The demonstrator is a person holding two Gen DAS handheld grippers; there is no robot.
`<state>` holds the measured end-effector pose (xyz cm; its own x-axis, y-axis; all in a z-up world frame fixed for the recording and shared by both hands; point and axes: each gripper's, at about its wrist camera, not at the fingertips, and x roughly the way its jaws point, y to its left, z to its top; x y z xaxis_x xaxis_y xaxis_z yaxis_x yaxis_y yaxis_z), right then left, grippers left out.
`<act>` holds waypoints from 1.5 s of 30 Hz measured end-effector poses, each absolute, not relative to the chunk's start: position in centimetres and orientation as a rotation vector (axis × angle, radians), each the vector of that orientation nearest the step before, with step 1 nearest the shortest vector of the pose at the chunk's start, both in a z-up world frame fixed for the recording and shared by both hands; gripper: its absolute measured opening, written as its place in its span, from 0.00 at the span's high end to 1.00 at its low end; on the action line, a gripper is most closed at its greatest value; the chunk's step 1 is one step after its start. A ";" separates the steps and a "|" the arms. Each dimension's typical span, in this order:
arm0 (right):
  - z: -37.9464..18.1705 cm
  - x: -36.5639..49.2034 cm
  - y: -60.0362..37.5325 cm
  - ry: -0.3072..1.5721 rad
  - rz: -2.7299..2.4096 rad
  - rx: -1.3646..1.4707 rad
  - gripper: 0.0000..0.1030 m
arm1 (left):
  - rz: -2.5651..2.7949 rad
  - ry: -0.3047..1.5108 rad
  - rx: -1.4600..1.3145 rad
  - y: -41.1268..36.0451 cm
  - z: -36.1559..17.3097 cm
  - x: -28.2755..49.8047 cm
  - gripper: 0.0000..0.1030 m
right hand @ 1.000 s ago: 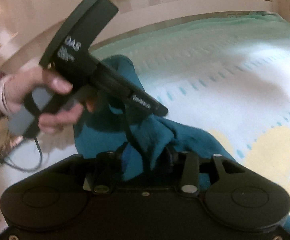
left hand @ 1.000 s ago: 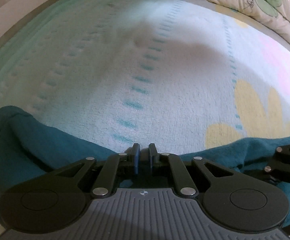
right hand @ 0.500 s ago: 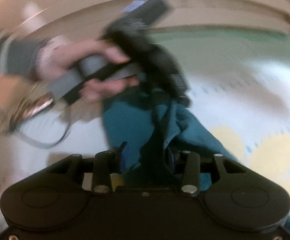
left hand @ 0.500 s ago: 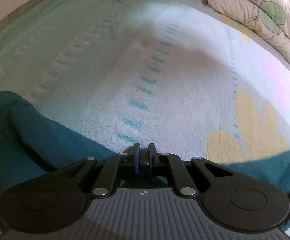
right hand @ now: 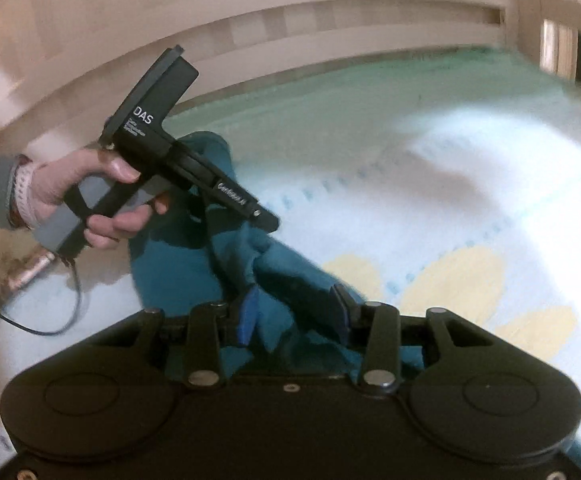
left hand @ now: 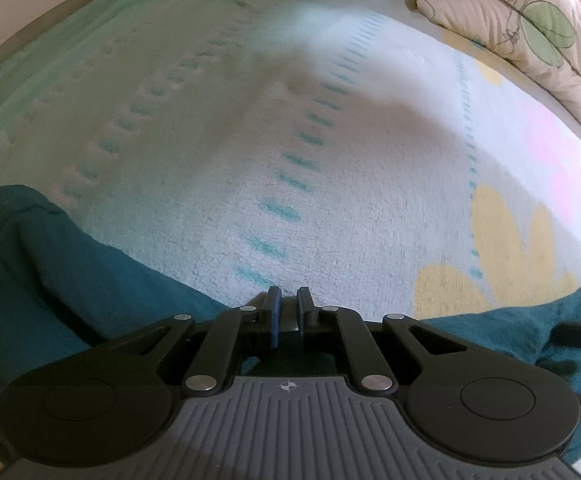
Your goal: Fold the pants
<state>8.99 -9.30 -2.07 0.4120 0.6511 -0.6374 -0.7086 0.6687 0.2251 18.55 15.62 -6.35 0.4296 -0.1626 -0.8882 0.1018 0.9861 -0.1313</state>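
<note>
The teal pants (left hand: 50, 280) lie bunched along the near edge of the bed blanket and also show in the right wrist view (right hand: 178, 268). My left gripper (left hand: 288, 312) has its jaws nearly together, gripping the pants' edge underneath. My right gripper (right hand: 294, 312) has its jaws closed on a thick fold of the teal fabric. In the right wrist view the left gripper (right hand: 264, 220) is held by a hand above the cloth, up and to the left of the right one.
A white fleece blanket (left hand: 330, 160) with yellow flowers and teal dashes covers the bed. A leaf-print pillow (left hand: 522, 20) lies at the far right. A wooden bed rail (right hand: 290, 40) runs along the far side. A cable (right hand: 50, 320) hangs at the left.
The left gripper swung up and back down in the right wrist view. The teal fabric stayed held in both grippers, and the right gripper's jaws look wider around the fold.
</note>
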 end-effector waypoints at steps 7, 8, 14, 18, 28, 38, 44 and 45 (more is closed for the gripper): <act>-3.2 8.2 -8.0 0.852 0.925 -0.103 0.50 | -0.164 1.116 -0.062 15.7 -6.3 18.7 0.90; -3.4 8.3 -7.6 0.844 0.923 -0.102 0.50 | -0.165 1.115 -0.056 15.6 -6.3 18.7 0.90; -3.2 10.3 -3.5 0.771 0.965 -0.087 0.50 | -0.162 1.103 -0.037 15.6 -5.9 18.9 0.90; -2.6 12.0 -3.1 0.743 0.898 -0.025 0.50 | -0.143 0.983 -0.033 16.9 -2.4 17.5 0.90; -3.2 13.8 -5.1 0.789 0.849 0.061 0.50 | -0.153 1.074 0.027 18.8 -3.3 12.6 0.90; -3.2 18.8 -5.0 0.824 0.758 0.143 0.90 | -0.171 1.127 0.082 19.2 -5.2 12.4 0.90; -4.8 21.2 -4.4 0.878 0.690 0.121 0.93 | -0.174 1.112 0.150 18.6 -5.3 12.3 0.90; -5.2 21.5 -4.3 0.890 0.683 0.122 0.94 | -0.175 1.106 0.165 18.5 -5.4 12.2 0.90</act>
